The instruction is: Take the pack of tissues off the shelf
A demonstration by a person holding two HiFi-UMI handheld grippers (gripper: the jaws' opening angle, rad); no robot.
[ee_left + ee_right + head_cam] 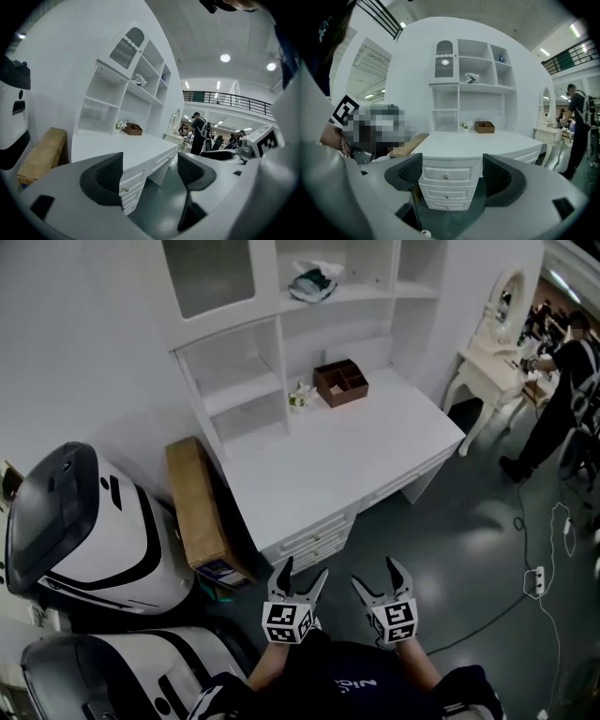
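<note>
Left gripper [305,570]: nearest to me, jaws spread wide with nothing between them, held close in front of the body
Right gripper [375,573]: also released and empty, just beside the left one
Drawers [446,177]: the white desk's front, straight ahead of both grippers and well apart from them
Desk top [328,456]: mostly bare, with a brown wooden organiser [340,382] and a small flower pot [300,397] at the back
Pack of tissues [314,280]: lies on the upper shelf [370,292] in the middle bay, above the organiser and well beyond my reach from here
Handling: I judge it light and soft in a slick plastic wrap, so it will squash and may slide
Grip: I'd pinch it across its narrow middle at the front edge, squeezing gently
Stage: approach not yet made, nothing touched
</note>
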